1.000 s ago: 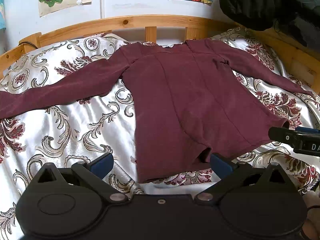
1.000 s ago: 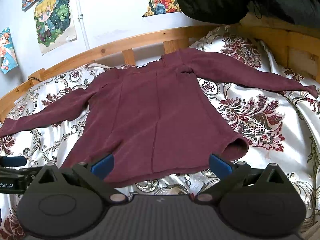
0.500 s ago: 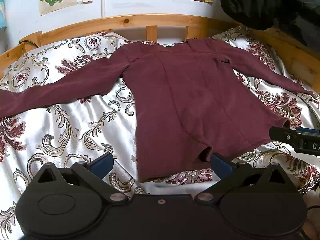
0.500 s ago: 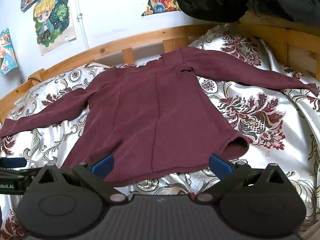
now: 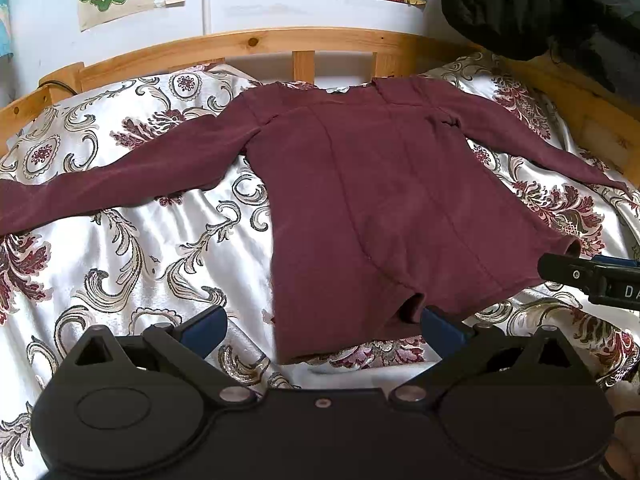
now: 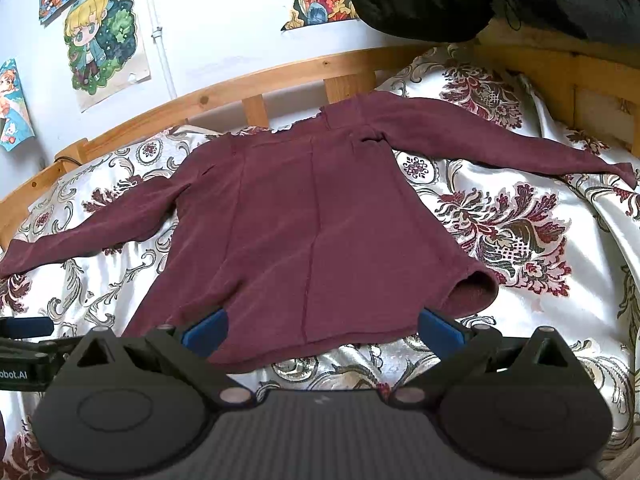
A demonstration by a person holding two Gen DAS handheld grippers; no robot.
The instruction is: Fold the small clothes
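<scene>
The maroon long-sleeved top [image 5: 372, 208] lies flat on the bed [image 5: 132, 264], hem toward both wide-open hand-held grippers, left [image 5: 322, 326] and right [image 6: 322, 328]; collar at frame top.

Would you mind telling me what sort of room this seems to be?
Most likely a bedroom, perhaps a child's: a maroon shirt lies on a floral bedspread inside a wooden bed frame, with cartoon posters on the wall.
</scene>
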